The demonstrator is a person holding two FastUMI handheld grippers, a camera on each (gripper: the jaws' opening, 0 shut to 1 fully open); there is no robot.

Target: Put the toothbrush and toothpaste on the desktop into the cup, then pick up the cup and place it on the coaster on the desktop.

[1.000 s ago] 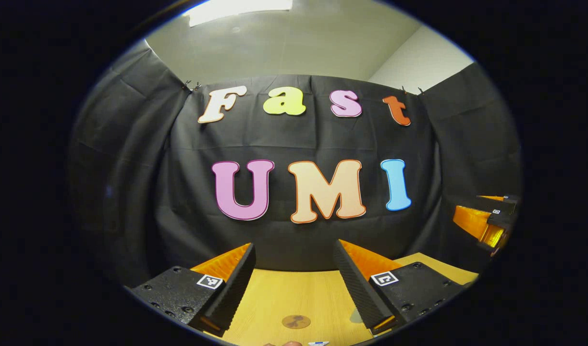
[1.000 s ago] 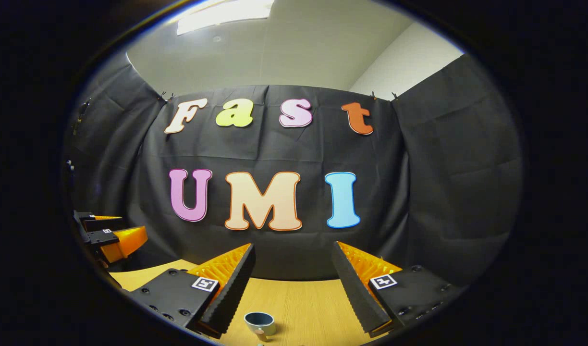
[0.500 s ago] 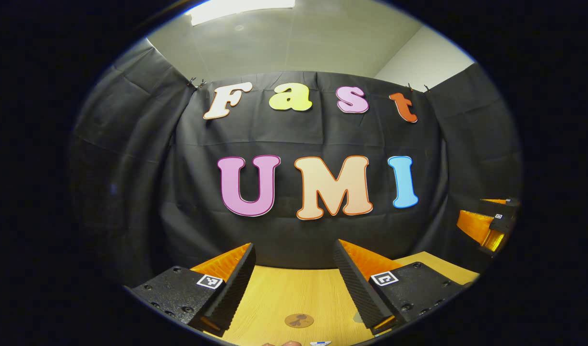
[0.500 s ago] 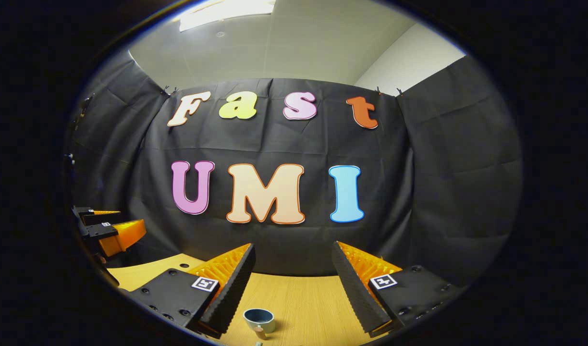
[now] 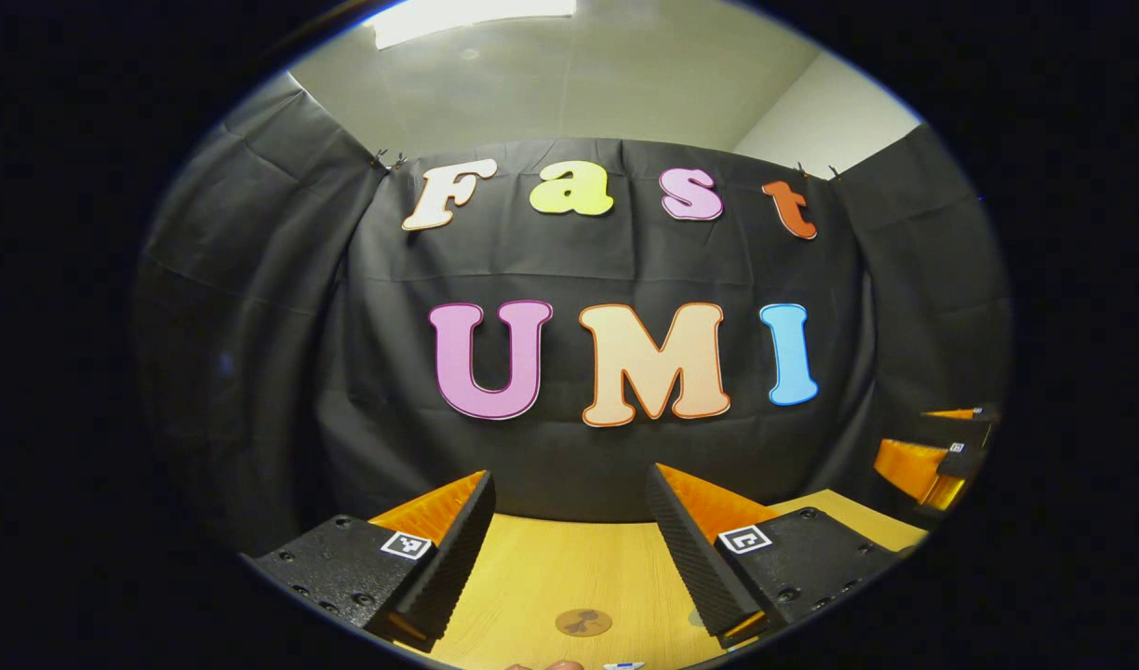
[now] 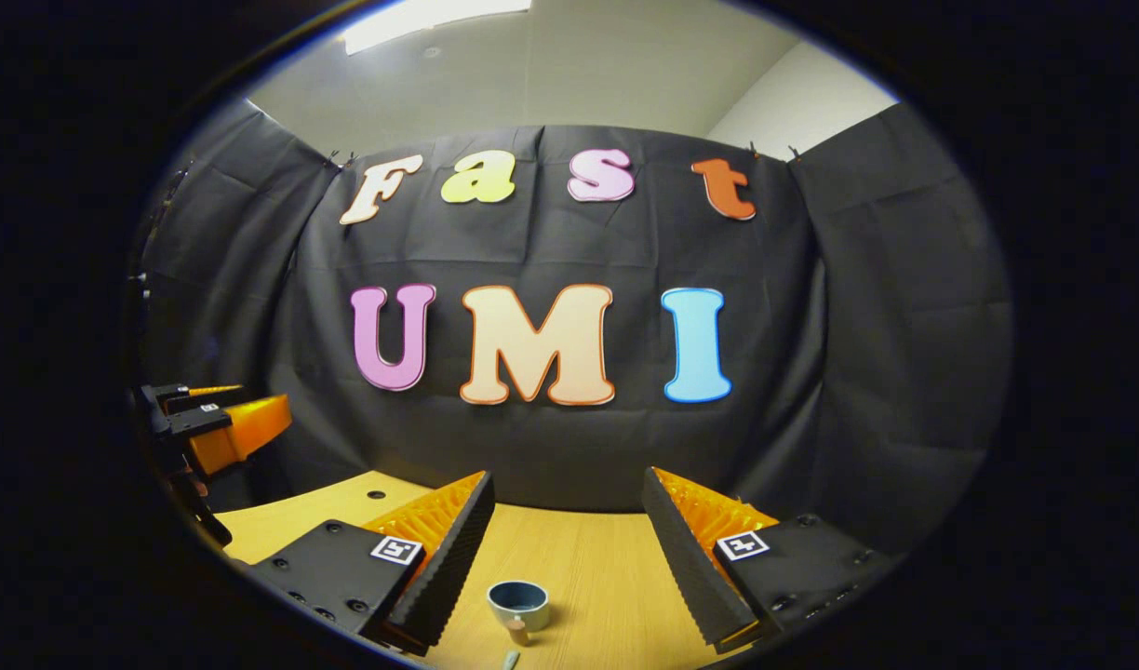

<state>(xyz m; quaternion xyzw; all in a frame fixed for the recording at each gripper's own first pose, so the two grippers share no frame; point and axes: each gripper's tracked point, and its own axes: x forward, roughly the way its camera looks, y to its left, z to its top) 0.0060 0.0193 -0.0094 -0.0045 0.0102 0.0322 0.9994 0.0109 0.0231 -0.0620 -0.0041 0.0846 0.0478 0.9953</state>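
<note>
Both sets of tongs are spread wide with nothing between the fingers — left gripper (image 5: 569,549) and right gripper (image 6: 565,549) each hang above the wooden desktop (image 5: 551,568), pointing at the black cloth wall. Ahead of the left gripper, between its fingers and lower down, sits the round brown coaster (image 5: 583,622) flat on the wood, with a small white-and-blue bit (image 5: 623,665) at the very bottom edge, too cut off to tell what it is. In the right gripper view the blue cup (image 6: 518,603) stands upright just inside its left finger, mouth open upward — a small brownish piece (image 6: 517,634) sits right in front of the cup, can't tell what. Each gripper also shows at the far side of the other's view, raised off the desk.
</note>
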